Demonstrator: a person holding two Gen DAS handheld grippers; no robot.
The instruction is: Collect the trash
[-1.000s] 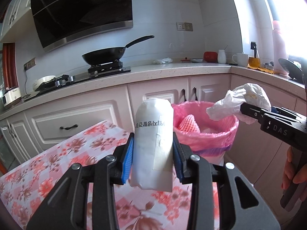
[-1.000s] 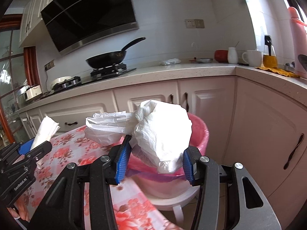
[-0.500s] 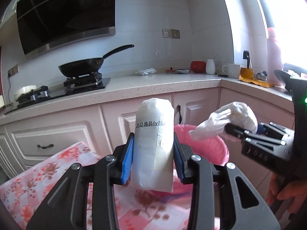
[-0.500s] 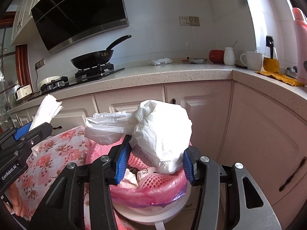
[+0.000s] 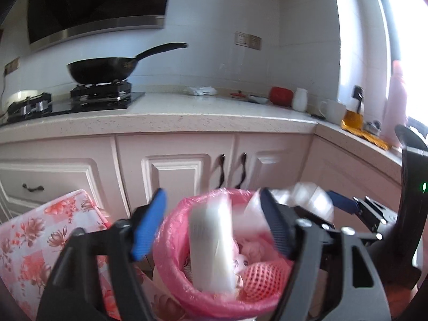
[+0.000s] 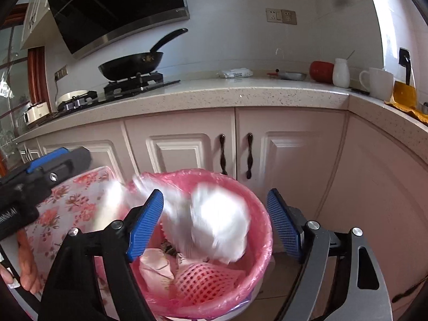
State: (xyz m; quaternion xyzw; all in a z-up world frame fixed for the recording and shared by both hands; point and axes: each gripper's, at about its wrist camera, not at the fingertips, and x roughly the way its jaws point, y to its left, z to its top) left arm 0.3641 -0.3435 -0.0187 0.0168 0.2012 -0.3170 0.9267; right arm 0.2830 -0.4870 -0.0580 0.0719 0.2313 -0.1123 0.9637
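A bin lined with a pink bag (image 5: 171,243) (image 6: 259,230) stands below both grippers, with a pink foam net (image 6: 203,278) and paper scraps inside. My left gripper (image 5: 214,227) hovers over it with its jaws opening. A white paper packet (image 5: 211,246) drops blurred between them, free of the blue pads (image 5: 148,230). My right gripper (image 6: 216,222) is above the bin too, jaws opening. A crumpled white plastic bag (image 6: 214,227) falls blurred between its pads (image 6: 145,224), touching neither. The right gripper also shows at the right of the left wrist view (image 5: 345,208).
A table with a floral cloth (image 5: 34,240) (image 6: 69,208) stands left of the bin. Pink cabinets (image 6: 187,149) and a stone counter (image 6: 214,93) with a wok (image 6: 133,62), a mug and jars lie behind. A hand (image 6: 24,264) holds the left gripper.
Both grippers moved forward over the bin and spread their jaws. The paper packet and the plastic bag, held before, are now loose and falling into the bin.
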